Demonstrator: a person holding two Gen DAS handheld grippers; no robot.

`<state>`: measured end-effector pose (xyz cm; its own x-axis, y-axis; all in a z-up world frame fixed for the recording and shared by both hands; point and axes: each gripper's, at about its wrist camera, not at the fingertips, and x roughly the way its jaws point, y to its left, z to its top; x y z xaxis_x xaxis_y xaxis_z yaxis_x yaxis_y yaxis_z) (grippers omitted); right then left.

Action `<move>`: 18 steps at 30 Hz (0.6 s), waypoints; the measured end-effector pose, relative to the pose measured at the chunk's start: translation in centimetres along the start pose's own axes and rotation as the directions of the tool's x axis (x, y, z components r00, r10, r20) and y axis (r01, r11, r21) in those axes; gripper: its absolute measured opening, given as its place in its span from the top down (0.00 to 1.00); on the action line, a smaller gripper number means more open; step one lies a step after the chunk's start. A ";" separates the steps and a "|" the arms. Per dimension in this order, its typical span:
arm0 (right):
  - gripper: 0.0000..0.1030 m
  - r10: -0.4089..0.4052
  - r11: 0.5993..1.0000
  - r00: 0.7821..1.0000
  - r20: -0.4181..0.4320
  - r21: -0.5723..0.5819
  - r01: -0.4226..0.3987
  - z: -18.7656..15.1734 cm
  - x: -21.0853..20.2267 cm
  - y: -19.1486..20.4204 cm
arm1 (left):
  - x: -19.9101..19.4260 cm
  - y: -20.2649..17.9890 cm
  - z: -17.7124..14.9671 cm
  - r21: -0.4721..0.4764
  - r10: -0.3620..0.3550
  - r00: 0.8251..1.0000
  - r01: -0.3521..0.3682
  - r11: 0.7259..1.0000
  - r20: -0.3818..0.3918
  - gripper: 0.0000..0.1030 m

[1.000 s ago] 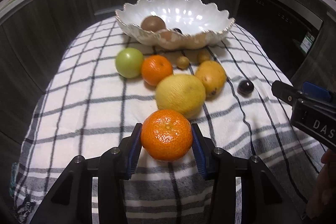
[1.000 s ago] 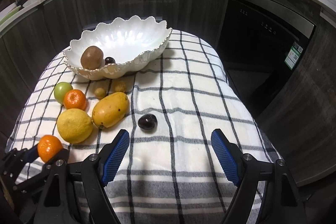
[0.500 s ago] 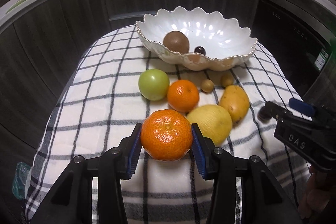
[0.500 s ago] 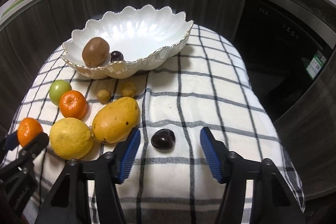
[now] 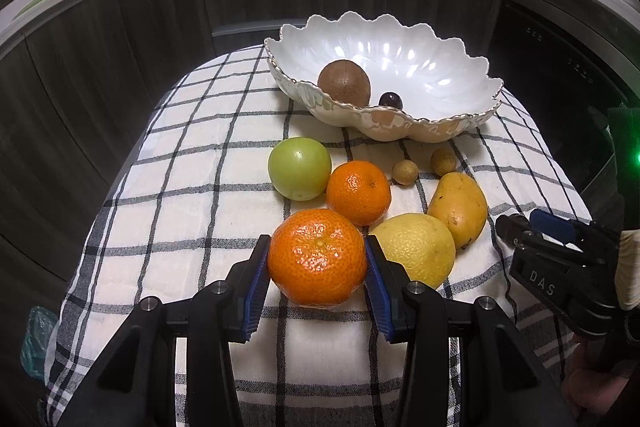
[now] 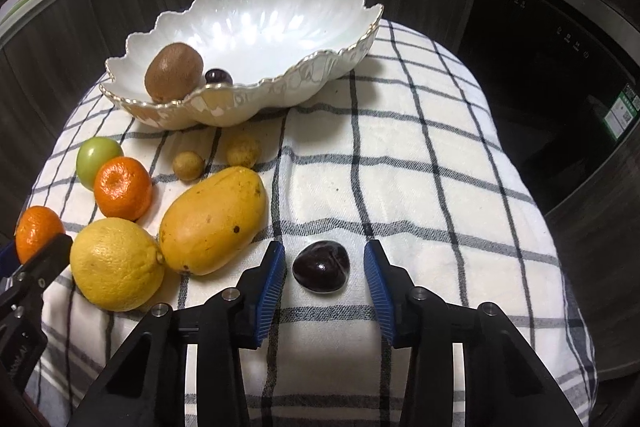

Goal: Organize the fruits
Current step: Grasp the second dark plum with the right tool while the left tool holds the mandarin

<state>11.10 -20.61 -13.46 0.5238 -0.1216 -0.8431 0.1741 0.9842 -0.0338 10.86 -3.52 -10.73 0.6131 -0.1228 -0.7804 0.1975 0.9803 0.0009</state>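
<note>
Left wrist view: left gripper (image 5: 317, 263) pinches a tangerine (image 5: 317, 257), lifted in front of the white bowl (image 5: 460, 123), over the checked cloth (image 5: 180, 187).

Right wrist view: right gripper (image 6: 324, 273), jaws just been closing, straddles the dark plum (image 6: 321, 266) on the cloth, pads not touching it, well in front of the bowl, just right of the mango (image 6: 214, 219).

- The left wrist view looks forward and steeply down along the left claw (image 5: 317, 258), close above the checked cloth (image 5: 180, 187).
- The right wrist view looks down likewise along the right claw (image 6: 324, 267), nearer the cloth's right side.
- Both share the white bowl (image 5: 460, 123) (image 6: 320, 67), the loose fruit, and dark cabinets behind.
</note>
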 end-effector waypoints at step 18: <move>0.70 0.039 0.999 0.999 0.027 0.015 -0.039 0.2 -1.5 -0.2 | -0.6 -0.1 0.3 0.000 -0.007 1.000 0.007 1.000 0.008 0.57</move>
<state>10.41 -20.64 -12.07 0.5524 -0.0865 -0.8291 0.1655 0.9862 0.0074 10.70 -3.55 -10.08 0.6174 -0.1312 -0.7756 0.2017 0.9794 -0.0051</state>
